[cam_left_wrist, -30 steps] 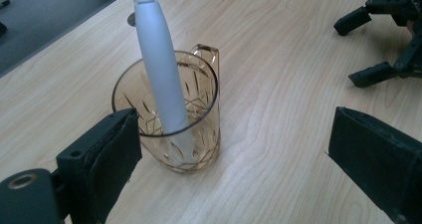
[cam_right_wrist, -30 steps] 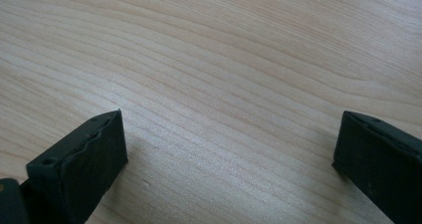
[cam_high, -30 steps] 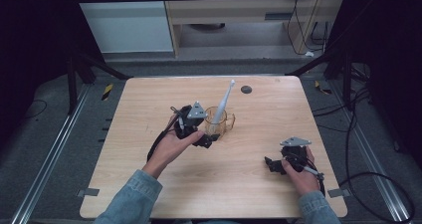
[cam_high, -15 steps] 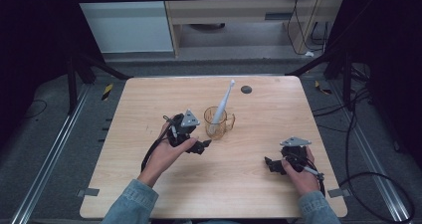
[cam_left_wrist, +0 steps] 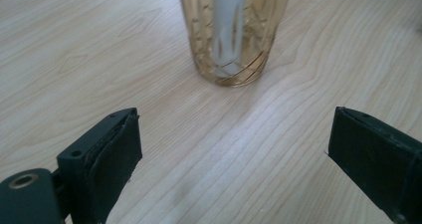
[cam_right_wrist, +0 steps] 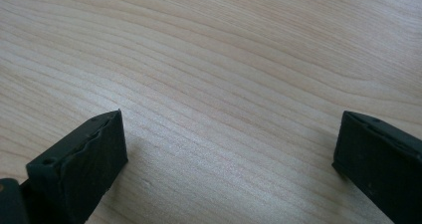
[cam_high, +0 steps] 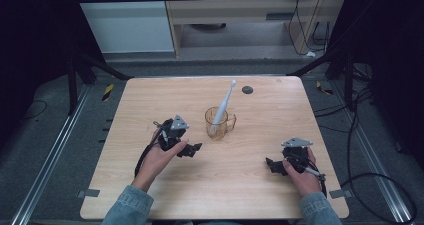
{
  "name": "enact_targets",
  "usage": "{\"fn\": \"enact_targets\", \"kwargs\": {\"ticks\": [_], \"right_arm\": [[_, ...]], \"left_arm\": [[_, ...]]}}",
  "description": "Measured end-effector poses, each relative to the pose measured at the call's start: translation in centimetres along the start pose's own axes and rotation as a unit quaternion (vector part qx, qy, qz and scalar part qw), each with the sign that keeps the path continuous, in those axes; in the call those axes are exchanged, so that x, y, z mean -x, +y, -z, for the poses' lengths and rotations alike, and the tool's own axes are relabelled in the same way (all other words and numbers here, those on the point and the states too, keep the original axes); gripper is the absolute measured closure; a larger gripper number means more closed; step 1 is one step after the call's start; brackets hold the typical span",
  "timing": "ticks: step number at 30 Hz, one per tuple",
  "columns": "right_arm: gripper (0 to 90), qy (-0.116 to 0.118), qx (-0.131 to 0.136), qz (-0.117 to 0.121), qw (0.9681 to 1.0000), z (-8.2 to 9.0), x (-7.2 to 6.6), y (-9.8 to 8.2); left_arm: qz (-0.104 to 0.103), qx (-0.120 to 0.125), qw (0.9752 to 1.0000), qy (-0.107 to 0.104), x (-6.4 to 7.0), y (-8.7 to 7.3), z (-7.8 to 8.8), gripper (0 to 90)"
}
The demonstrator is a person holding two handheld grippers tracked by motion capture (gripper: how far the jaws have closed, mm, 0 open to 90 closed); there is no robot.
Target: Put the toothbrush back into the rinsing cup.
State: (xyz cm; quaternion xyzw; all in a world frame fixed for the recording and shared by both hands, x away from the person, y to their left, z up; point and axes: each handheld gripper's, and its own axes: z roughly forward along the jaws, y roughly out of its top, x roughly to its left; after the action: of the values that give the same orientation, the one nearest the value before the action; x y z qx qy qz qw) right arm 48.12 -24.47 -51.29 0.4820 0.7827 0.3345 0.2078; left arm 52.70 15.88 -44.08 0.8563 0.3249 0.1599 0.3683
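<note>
Near the table's (cam_high: 150, 195) middle, an amber glass mug (cam_high: 218, 122) is holding a tilted white toothbrush (cam_high: 223, 107); I am keeping both my left gripper (cam_high: 192, 149) and right gripper (cam_high: 272, 166) spread wide, grasping nothing.

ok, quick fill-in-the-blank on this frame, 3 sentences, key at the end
1. The toothbrush stands in the amber ____.
2. The left gripper has its jaws ____, with nothing between them.
3. The right gripper points at bare ____ tabletop.

Missing words: mug; open; wooden
</note>
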Motion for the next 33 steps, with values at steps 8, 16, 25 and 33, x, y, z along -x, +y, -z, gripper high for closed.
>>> {"fn": "enact_targets", "kwargs": {"ticks": [8, 16, 25, 33], "right_arm": [[0.4, 0.000, 0.000, 0.000, 1.0000, 0.0, 0.0, 0.0], [0.3, 0.000, 0.000, 0.001, 1.0000, 0.0, 0.0, 0.0], [0.3, 0.000, 0.000, 0.000, 1.0000, 0.0, 0.0, 0.0], [0.3, 0.000, 0.000, 0.001, 1.0000, 0.0, 0.0, 0.0]], "left_arm": [[0.038, -0.016, 0.9979, 0.051, -2.9, -1.3, 0.7, 5.7], [0.085, -0.019, 0.9932, 0.078, -5.1, -3.5, 1.7, 6.1], [0.091, -0.049, 0.9897, 0.099, -6.0, -4.9, 1.9, 6.2], [0.094, -0.076, 0.9854, 0.120, -6.6, -6.2, 1.6, 6.2]]}}
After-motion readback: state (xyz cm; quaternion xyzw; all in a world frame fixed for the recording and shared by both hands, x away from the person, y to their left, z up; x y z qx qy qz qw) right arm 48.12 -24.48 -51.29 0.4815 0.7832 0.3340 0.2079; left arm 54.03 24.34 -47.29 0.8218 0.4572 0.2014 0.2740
